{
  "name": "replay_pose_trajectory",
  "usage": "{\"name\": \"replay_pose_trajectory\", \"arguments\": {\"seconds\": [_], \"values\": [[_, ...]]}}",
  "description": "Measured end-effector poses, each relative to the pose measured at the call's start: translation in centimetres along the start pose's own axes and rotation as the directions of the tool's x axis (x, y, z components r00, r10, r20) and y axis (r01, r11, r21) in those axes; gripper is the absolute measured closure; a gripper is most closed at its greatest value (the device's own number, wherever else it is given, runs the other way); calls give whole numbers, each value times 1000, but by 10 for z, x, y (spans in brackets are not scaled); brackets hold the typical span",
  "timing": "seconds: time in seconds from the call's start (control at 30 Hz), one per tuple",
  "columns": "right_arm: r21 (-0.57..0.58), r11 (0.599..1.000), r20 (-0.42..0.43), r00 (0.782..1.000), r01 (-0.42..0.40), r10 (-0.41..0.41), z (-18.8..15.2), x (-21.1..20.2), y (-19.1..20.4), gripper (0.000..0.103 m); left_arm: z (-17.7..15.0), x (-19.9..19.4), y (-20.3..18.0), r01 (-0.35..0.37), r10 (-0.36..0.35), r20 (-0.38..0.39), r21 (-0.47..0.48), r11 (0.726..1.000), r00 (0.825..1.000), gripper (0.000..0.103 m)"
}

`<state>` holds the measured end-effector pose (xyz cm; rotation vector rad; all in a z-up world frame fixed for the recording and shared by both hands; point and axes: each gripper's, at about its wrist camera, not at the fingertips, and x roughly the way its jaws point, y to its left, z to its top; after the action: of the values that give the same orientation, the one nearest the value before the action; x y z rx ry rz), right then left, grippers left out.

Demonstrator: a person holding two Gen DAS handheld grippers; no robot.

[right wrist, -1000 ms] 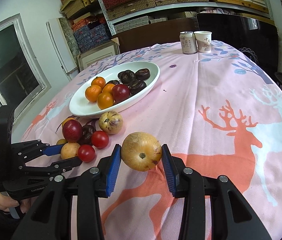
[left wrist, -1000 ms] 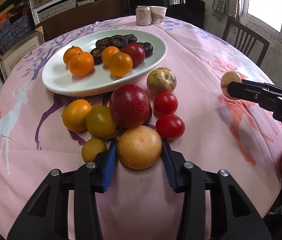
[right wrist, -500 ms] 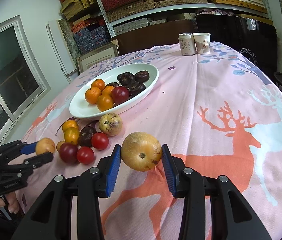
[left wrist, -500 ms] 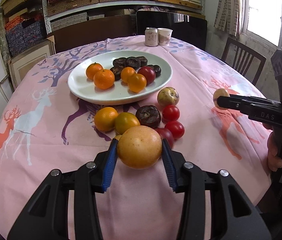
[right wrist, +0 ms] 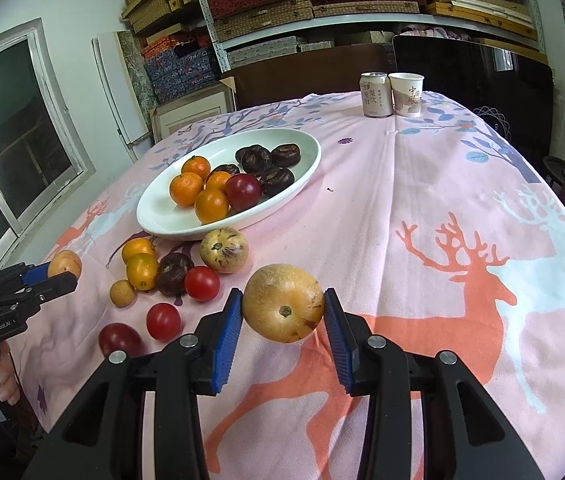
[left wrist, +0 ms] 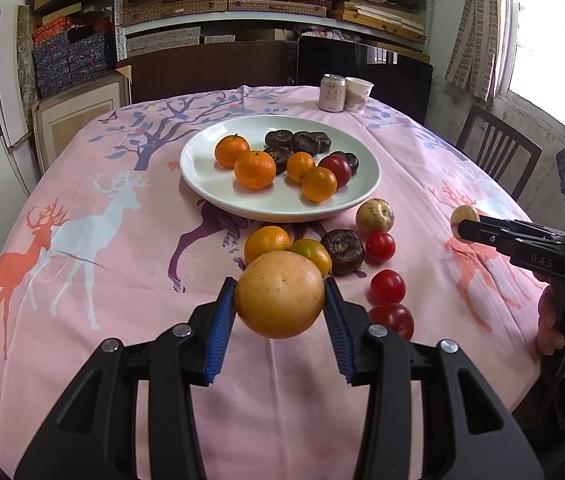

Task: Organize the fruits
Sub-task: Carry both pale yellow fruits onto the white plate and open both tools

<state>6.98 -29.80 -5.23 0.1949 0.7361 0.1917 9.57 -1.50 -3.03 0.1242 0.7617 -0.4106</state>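
Note:
My left gripper [left wrist: 279, 300] is shut on a round yellow-orange fruit [left wrist: 279, 294], held above the table's near edge. My right gripper [right wrist: 282, 305] is shut on a yellow-brown fruit [right wrist: 283, 303], held over the pink cloth. A white oval plate [left wrist: 210, 184] [right wrist: 154, 216] holds several oranges, dark fruits and a red plum. Loose fruit lies in front of the plate: oranges [left wrist: 267, 242], a dark fruit [left wrist: 342, 246], red tomatoes [left wrist: 387, 286], a red plum [left wrist: 392, 319] and a speckled yellow fruit [left wrist: 374, 215].
A can [right wrist: 376, 94] and a paper cup [right wrist: 406, 94] stand at the table's far edge. Chairs [left wrist: 494, 152] stand to the right. Shelves of boxes fill the back wall. The round table has a pink deer-print cloth [right wrist: 442, 220].
My left gripper has lifted the yellow-orange fruit off the table and drawn back from the loose pile. My right gripper has held its fruit almost still.

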Motion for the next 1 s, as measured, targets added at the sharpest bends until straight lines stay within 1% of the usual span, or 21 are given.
{"name": "replay_pose_trajectory", "arguments": {"seconds": [0.1, 0.17, 0.27, 0.4, 0.47, 0.6, 0.67, 0.77, 0.8, 0.83, 0.87, 0.9, 1.0], "values": [[-18, 1000, 5, 1000, -20, 20, 11, -4, 7, 62, 13, 2, 5, 6, -6, 4, 4, 1000, 1000, 60], [-47, 998, 18, 999, -28, 29, 28, -8, 16, 62, 27, 5, 6, 16, -16, 7, 9, 1000, 1000, 60], [-80, 996, 44, 998, -30, 33, 64, -10, 27, 62, 54, 12, 9, 2, -3, 19, 31, 1000, 1000, 60], [-122, 992, 75, 997, -16, 26, 116, 0, 40, 62, 89, 35, 21, -10, 10, 1, 32, 999, 1000, 60], [-131, 991, 63, 998, -22, 31, 142, 17, 45, 62, 101, 53, 31, -21, 22, -24, 20, 1000, 999, 60], [-158, 987, 2, 999, -36, 37, 173, 68, 60, 62, 116, 94, 45, -43, 44, -75, 14, 999, 996, 60], [-163, 986, -31, 999, -32, 27, 179, 95, 64, 62, 121, 113, 50, -46, 46, -99, 0, 999, 994, 60], [-158, 987, -83, 996, -37, 24, 179, 131, 67, 61, 122, 132, 53, -41, 39, -126, -14, 999, 991, 60], [-153, 987, -95, 995, -43, 28, 178, 140, 66, 61, 122, 136, 54, -46, 43, -134, -15, 999, 990, 54], [-149, 988, -101, 994, -43, 28, 177, 147, 66, 59, 121, 139, 55, -56, 53, -134, -20, 998, 990, 47], [-149, 988, -104, 994, -40, 24, 176, 152, 67, 50, 121, 138, 56, -63, 59, -125, -27, 998, 990, 34], [-147, 989, -100, 995, -35, 20, 175, 155, 67, 46, 121, 135, 58, -67, 63, -108, -38, 997, 992, 28], [-140, 990, -84, 996, -33, 22, 173, 153, 67, 44, 123, 124, 60, -71, 66, -78, -51, 996, 995, 26]]}}
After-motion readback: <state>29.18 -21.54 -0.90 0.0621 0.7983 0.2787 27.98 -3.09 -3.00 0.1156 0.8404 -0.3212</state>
